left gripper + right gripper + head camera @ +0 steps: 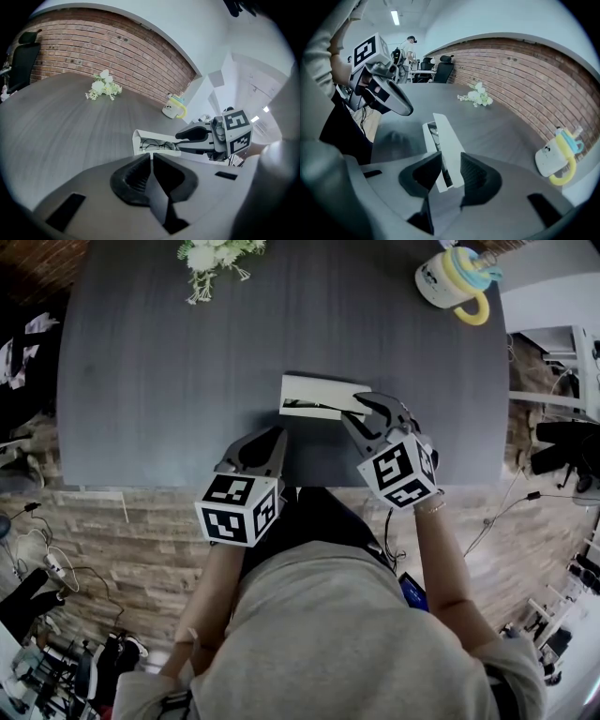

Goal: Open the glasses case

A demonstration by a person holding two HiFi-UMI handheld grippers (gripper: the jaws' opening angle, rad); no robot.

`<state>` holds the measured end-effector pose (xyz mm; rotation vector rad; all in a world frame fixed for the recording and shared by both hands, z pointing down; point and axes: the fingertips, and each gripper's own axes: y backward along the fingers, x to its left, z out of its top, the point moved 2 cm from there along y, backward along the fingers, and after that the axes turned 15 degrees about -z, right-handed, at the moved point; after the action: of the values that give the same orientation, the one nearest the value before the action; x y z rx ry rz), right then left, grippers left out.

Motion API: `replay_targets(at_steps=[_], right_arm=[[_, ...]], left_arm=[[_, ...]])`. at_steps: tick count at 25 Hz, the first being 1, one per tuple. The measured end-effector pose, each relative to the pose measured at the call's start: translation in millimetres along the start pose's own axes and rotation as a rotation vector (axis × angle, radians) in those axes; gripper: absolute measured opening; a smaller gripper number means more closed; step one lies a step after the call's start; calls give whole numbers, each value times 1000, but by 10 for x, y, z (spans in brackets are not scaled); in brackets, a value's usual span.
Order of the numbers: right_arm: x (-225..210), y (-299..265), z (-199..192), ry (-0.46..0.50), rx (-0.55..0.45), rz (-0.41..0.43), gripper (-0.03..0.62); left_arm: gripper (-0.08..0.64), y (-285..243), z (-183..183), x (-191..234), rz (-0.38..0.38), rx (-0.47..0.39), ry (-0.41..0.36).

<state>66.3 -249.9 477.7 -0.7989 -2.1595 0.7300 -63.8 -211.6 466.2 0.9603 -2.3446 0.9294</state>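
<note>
A white glasses case (pixel 317 396) lies on the dark grey table (pixel 159 381) near its front edge. Its lid stands ajar, and dark-rimmed glasses (pixel 157 145) show inside. My right gripper (pixel 359 409) is at the case's right end. In the right gripper view its pads hold the end of the case (pixel 446 136) between them, so the right gripper (pixel 451 161) is shut on it. My left gripper (pixel 274 435) hovers at the table's front edge, just short of the case. Its jaws meet with nothing between them, and in its own view the left gripper (pixel 151 157) points at the case (pixel 140 138).
A white mug with a yellow handle (pixel 452 279) stands at the far right of the table. A small bunch of white flowers (pixel 212 255) lies at the far edge. A brick wall (pixel 520 79) runs behind the table, and office chairs (pixel 440 70) stand beyond its end.
</note>
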Motion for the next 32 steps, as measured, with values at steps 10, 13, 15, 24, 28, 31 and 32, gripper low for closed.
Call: replay_targets(at_steps=[10, 13, 15, 24, 28, 31, 32], right_arm=[[-278, -66, 129, -23, -27, -2, 67], [-369, -139, 165, -20, -30, -11, 66], [-427, -199, 181, -15, -24, -23, 64], [-659, -419, 107, -60, 6, -88, 64], [-718, -492, 71, -111, 25, -122, 75], [-749, -529, 53, -141, 37, -139, 91], [-757, -531, 54, -146, 38, -140, 89]], left_arm=[[35, 65, 87, 78, 9, 6, -38], [35, 57, 160, 93, 5, -3, -50], [35, 57, 204, 97, 3, -11, -54], [35, 17, 288, 116, 7, -23, -72], [35, 2, 318, 105, 12, -31, -75], [35, 0, 336, 92, 15, -33, -76], [35, -1, 342, 90, 14, -33, -77]])
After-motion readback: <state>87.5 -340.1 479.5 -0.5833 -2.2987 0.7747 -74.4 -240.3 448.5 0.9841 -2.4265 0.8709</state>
